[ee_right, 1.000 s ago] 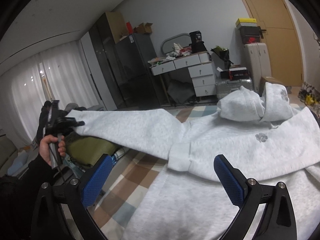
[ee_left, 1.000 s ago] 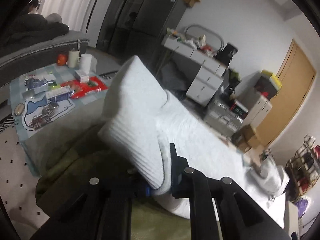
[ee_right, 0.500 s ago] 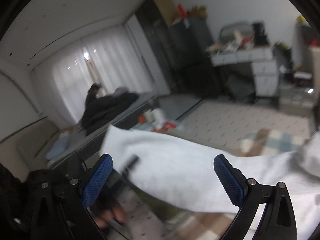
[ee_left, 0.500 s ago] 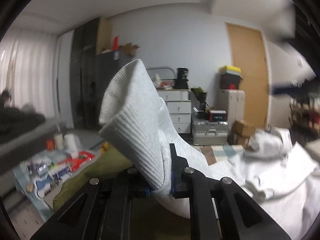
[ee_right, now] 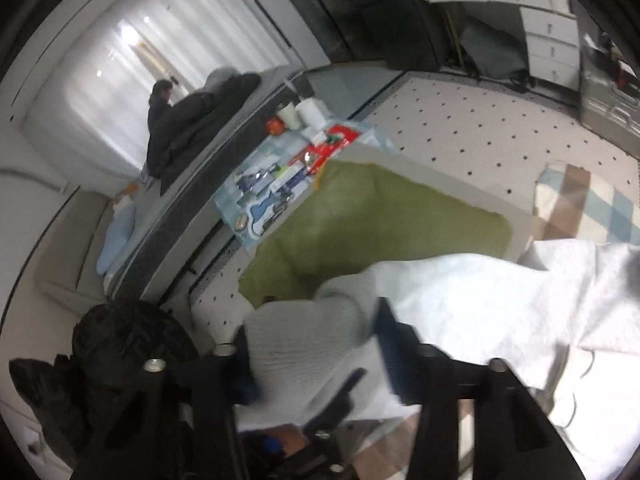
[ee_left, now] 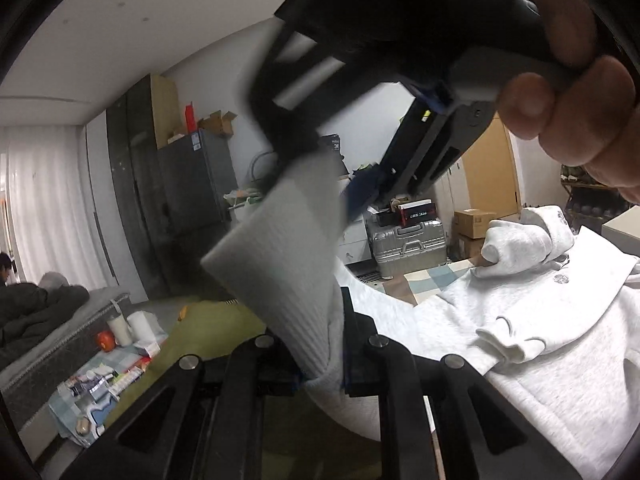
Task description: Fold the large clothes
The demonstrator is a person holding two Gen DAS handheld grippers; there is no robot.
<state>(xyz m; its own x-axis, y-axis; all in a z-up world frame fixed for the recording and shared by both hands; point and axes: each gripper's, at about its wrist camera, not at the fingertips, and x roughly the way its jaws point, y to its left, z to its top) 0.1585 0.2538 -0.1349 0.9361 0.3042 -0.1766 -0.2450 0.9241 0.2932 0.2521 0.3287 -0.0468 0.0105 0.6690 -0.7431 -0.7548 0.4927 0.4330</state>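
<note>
A white hoodie [ee_left: 552, 320] lies spread on the surface, hood at the far right. My left gripper [ee_left: 324, 372] is shut on the ribbed cuff [ee_left: 288, 264] of its sleeve and holds it raised. My right gripper [ee_left: 316, 156] reaches down over the cuff's top edge in the left wrist view, held by a hand [ee_left: 580, 92]. In the right wrist view my right gripper [ee_right: 316, 364] has its jaws on either side of the cuff [ee_right: 308, 340], closing on it; the view is blurred.
A green blanket [ee_right: 380, 216] lies under the sleeve. A low table with clutter [ee_right: 292, 168] stands beyond it, next to a grey bed with dark clothes [ee_right: 192, 120]. A silver suitcase [ee_left: 408, 240], boxes and a white dresser [ee_right: 536, 28] stand at the back.
My right gripper swung from open above the hoodie body over to the raised cuff and narrowed around it. My left gripper kept its hold and turned toward the hoodie.
</note>
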